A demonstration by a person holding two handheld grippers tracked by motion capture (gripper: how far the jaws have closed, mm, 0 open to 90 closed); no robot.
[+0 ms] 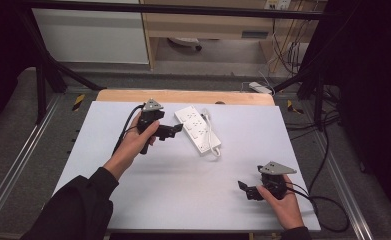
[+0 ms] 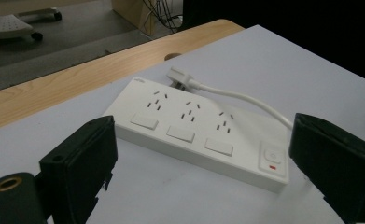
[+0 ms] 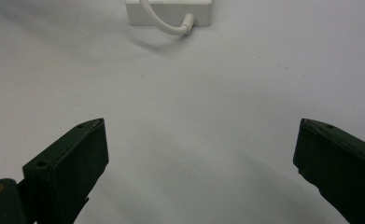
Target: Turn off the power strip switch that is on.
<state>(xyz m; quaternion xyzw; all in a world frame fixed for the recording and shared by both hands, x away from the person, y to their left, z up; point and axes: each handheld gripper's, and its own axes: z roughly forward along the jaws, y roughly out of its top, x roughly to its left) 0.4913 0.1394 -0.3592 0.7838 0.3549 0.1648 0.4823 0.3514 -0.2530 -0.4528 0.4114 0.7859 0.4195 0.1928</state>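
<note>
A white power strip (image 1: 198, 128) with three socket rows, switches and a red-marked main button lies near the middle back of the white table; its short white cable (image 1: 211, 134) runs along its right side to a plug at the far end. My left gripper (image 1: 173, 130) hovers just left of the strip, jaws wide open and empty; in the left gripper view the power strip (image 2: 196, 132) lies ahead between the two black jaws, untouched. My right gripper (image 1: 244, 189) rests at the front right, open and empty, facing the strip's end (image 3: 170, 11) across bare table.
The white table top (image 1: 133, 190) has a wooden strip (image 1: 183, 96) along its back edge. Black frame legs and loose cables (image 1: 328, 150) lie beyond the right edge. A wheeled chair base (image 2: 12, 25) stands on the floor behind.
</note>
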